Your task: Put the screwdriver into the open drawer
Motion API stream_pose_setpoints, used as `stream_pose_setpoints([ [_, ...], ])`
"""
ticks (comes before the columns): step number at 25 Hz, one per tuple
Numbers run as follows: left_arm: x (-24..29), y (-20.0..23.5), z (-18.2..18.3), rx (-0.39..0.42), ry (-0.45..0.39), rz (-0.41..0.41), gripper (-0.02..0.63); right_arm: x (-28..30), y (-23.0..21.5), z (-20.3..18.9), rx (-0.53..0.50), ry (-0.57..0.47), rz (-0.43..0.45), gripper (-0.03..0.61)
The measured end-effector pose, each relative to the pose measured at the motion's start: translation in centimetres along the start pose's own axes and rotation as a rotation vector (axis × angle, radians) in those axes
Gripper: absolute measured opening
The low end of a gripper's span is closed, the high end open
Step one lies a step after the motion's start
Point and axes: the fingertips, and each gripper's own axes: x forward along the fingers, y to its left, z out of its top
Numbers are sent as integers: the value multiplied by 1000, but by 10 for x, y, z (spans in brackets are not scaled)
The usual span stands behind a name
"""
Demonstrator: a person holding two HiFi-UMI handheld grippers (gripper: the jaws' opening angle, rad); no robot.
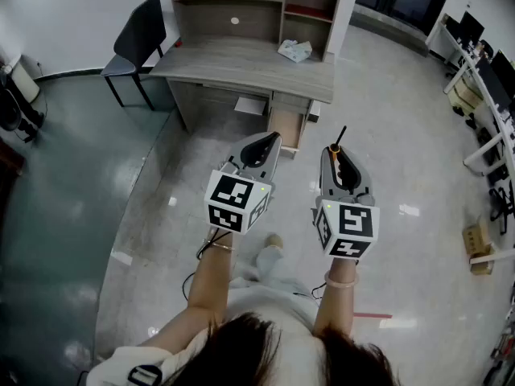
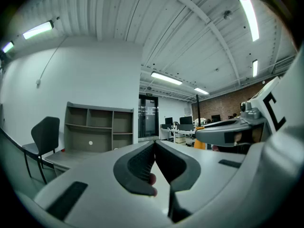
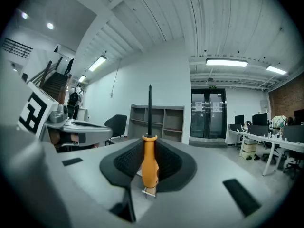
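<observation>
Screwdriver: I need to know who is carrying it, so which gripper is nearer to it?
Right. The right gripper is shut on the screwdriver, clamping its orange handle, with the shaft pointing out past the jaws. The left gripper is alongside, to its left, jaws together and empty.

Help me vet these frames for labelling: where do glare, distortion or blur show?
Head view: ceiling-light glare spots the glossy floor, with wide-angle bending toward the edges. Left gripper view: heavy fisheye, black vignetted corners, a blown-out ceiling light strip, and the left gripper looming large. Right gripper view: same fisheye and vignette, yet the screwdriver in the right gripper reads fairly sharp.
</observation>
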Motion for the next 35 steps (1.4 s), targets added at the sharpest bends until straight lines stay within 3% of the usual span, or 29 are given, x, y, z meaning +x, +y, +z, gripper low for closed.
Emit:
stream_pose_setpoints([
  [19,121,51,-3,-10,19,-20,17,114,-60,-17,9,31,-1,84],
  [35,209,80,-12,-32,24,72,17,198,-115,-47,12,69,80,84],
])
